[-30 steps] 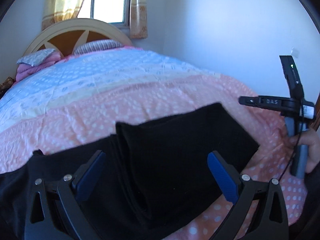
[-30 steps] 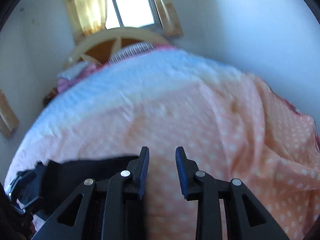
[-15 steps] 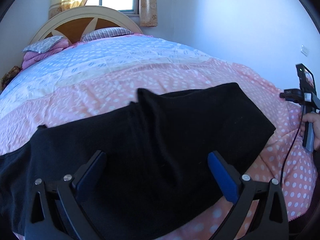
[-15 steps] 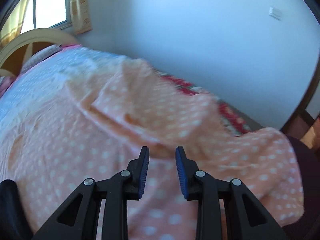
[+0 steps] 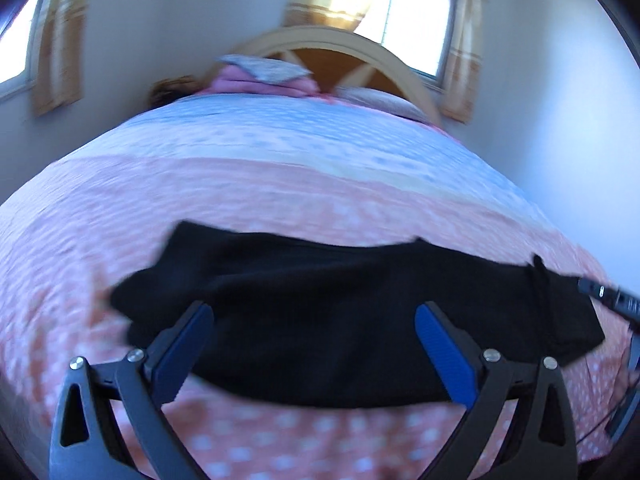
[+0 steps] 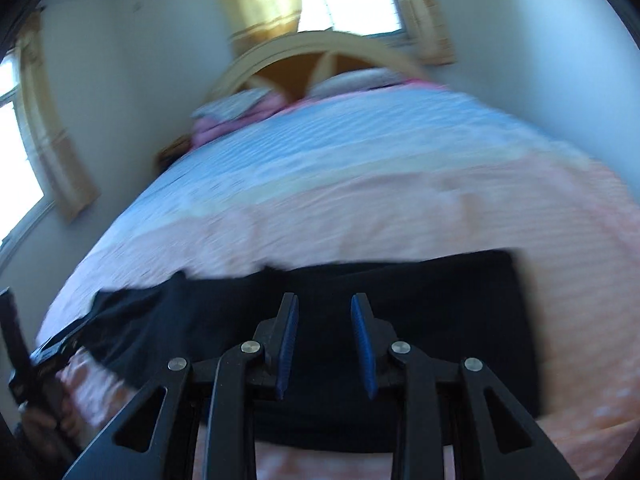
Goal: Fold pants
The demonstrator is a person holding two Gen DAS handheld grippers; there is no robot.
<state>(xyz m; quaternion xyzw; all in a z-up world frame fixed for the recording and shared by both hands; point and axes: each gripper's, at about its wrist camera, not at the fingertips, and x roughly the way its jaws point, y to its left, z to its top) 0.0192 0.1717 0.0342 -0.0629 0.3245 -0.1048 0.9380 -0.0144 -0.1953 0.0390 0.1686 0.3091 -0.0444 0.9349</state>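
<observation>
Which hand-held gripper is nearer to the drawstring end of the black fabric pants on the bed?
Right. The right hand-held gripper is beside the drawstring end; the left hand-held gripper hovers over the middle of the black fabric pants.

We see black pants (image 5: 344, 312) | folded into a long flat band, one end ragged with a loose corner | lying crosswise on the near pink dotted part of the bedspread (image 5: 200, 192) | free of any grip

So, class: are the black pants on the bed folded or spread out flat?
Folded, at least partly: the black pants lie as a compact strip across the bedspread, layered edges showing, no separate legs. Motion blur hides how neatly.
</observation>
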